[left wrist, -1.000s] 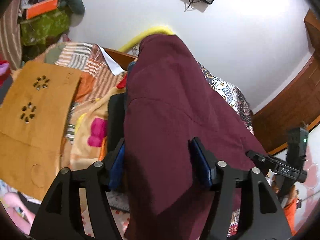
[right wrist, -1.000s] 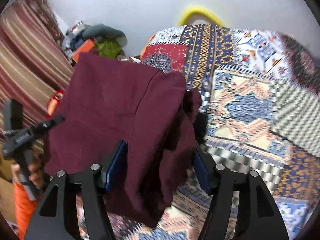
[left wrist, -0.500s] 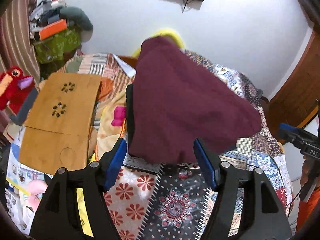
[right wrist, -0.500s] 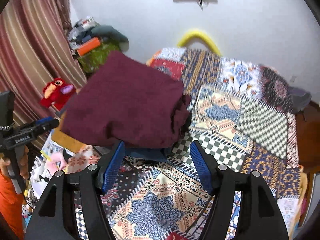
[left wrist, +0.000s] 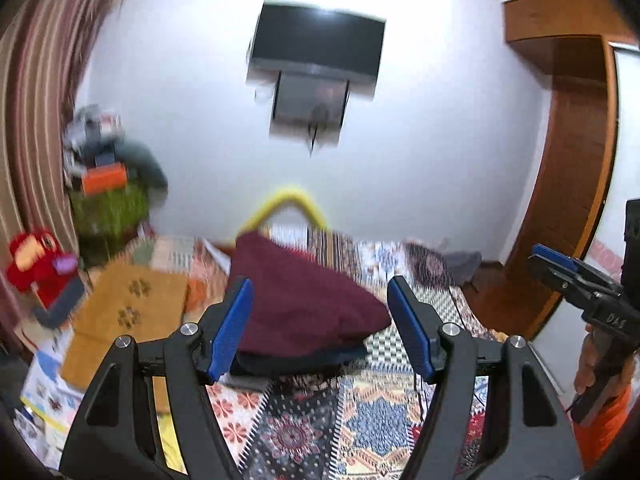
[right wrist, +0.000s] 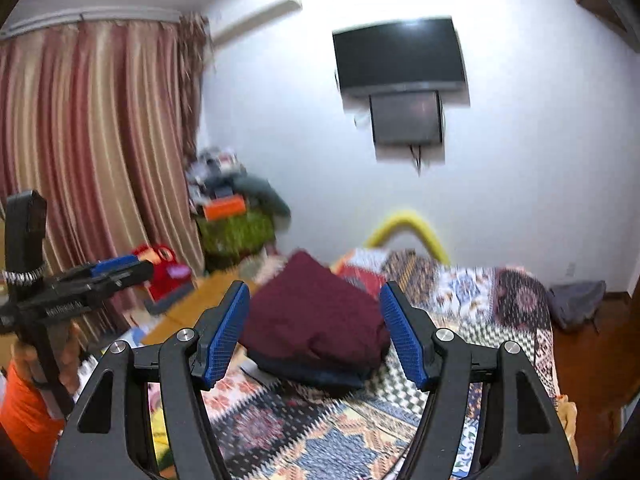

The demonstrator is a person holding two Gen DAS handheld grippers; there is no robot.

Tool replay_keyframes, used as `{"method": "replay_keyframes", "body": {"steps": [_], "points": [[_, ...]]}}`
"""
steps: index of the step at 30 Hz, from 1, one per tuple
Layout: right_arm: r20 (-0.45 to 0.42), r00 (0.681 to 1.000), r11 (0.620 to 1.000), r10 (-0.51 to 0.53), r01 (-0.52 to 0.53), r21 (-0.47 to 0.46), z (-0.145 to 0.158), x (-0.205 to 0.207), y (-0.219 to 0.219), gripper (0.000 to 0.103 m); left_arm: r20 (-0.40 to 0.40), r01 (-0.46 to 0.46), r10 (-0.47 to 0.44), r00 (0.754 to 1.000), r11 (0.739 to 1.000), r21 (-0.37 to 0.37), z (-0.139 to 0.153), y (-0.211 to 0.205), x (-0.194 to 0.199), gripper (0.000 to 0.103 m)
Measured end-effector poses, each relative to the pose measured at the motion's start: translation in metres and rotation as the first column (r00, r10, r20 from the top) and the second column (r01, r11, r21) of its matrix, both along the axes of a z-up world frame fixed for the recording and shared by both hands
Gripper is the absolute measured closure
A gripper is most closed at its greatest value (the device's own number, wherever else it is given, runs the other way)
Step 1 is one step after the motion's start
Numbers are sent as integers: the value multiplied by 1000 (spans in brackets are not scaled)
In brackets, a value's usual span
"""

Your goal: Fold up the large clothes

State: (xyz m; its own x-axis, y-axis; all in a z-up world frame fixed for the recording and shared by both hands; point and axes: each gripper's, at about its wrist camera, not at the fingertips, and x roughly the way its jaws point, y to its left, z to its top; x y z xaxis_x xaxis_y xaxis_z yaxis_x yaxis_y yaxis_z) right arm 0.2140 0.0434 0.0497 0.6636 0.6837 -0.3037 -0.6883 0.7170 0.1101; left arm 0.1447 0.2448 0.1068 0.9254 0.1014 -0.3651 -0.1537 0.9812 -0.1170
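Note:
A folded maroon garment (left wrist: 300, 304) lies on top of a dark navy folded garment (left wrist: 296, 362) on the patterned bedspread (left wrist: 380, 412). It also shows in the right wrist view (right wrist: 316, 320), with the navy piece (right wrist: 316, 376) under it. My left gripper (left wrist: 320, 332) is open and empty, held back from the stack. My right gripper (right wrist: 316, 332) is open and empty too, also well short of the stack. Each gripper shows in the other's view: the right one (left wrist: 576, 276) at the far right, the left one (right wrist: 100, 272) at the far left.
A wooden lap board (left wrist: 128, 316) lies left of the stack. A red plush toy (left wrist: 36, 260) and a cluttered shelf (left wrist: 108, 192) stand by the striped curtain (right wrist: 92, 152). A TV (left wrist: 316, 48) hangs on the wall. A wooden wardrobe (left wrist: 576, 184) is at the right.
Both grippers have let go of the maroon garment and pulled back and up from it. The garment now rests on the navy one on the bed.

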Motion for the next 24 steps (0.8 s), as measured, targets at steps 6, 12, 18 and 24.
{"method": "replay_keyframes", "body": {"steps": [6, 12, 18, 24], "points": [[115, 993, 997, -31, 23, 70, 5, -46, -14, 39, 155, -47, 31, 987, 993, 106, 8, -46, -55, 35], [197, 977, 994, -78, 61, 92, -4, -74, -17, 39, 256, -92, 43, 966, 979, 181, -1, -84, -94, 35], [207, 972, 990, -115, 95, 103, -9, -79, -16, 15, 302, -131, 67, 951, 971, 200, -10, -100, -112, 16], [235, 956, 982, -179, 157, 109, -12, -85, -19, 0, 307, -162, 107, 946, 974, 159, -15, -94, -116, 1]]}}
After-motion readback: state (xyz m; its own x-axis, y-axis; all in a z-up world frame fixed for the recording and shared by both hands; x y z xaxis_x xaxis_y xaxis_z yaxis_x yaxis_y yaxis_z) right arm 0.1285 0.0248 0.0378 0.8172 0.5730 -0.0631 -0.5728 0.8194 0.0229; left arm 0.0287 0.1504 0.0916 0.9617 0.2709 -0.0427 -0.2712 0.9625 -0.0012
